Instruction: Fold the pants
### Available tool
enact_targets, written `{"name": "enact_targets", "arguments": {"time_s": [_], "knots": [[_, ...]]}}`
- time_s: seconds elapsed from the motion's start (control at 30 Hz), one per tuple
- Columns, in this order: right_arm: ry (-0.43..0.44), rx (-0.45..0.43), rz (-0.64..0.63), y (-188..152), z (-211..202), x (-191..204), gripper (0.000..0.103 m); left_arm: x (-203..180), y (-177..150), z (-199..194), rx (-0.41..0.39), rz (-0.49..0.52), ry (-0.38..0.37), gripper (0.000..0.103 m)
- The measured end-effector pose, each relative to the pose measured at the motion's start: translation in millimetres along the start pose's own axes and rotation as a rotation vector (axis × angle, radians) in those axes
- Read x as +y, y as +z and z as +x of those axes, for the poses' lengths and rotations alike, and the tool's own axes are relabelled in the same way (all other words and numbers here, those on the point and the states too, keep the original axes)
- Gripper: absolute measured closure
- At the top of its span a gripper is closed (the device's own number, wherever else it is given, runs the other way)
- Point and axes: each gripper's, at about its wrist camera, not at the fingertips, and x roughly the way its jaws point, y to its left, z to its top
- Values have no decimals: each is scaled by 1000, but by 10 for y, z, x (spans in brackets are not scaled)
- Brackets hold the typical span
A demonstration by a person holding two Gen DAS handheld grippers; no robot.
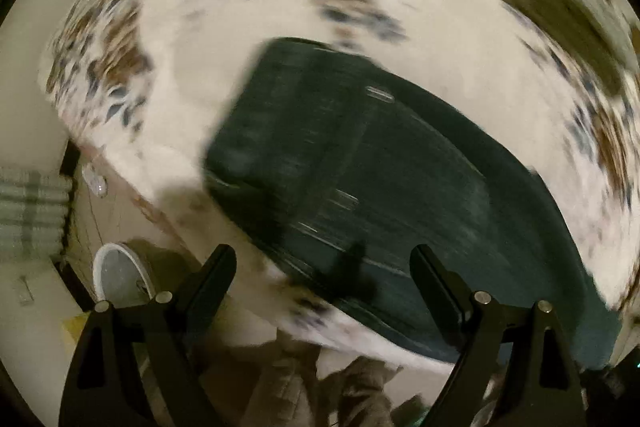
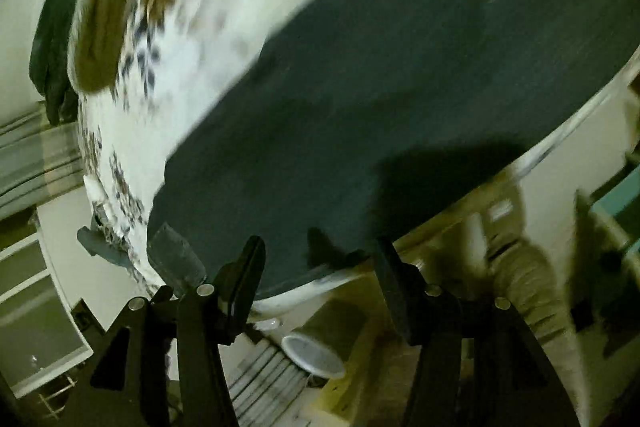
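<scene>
Dark pants lie flat on a white bed with a leaf-print cover, one long edge close to the bed's edge; both views are motion-blurred. Left tool hangs over the pants near that edge, fingers well apart, nothing between them. Right tool sits at the pants' near edge, fingers apart, not pressing cloth. An olive garment lies further off on the bed. A white bucket stands on the floor beside it.
</scene>
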Motion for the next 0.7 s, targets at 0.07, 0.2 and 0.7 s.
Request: {"name": "enact_targets", "arguments": {"time_s": [0.07,0.2,0.7], "knots": [[9,2,28,-138,213,98,44,263,173,147,26,-45,-30,14],[-3,-46,109,-274,560,202,61,550,301,486,88,-148,-138,28],[-152,-206,18,-755,352,520,96,976,53,277,38,-161,-231,90]]}}
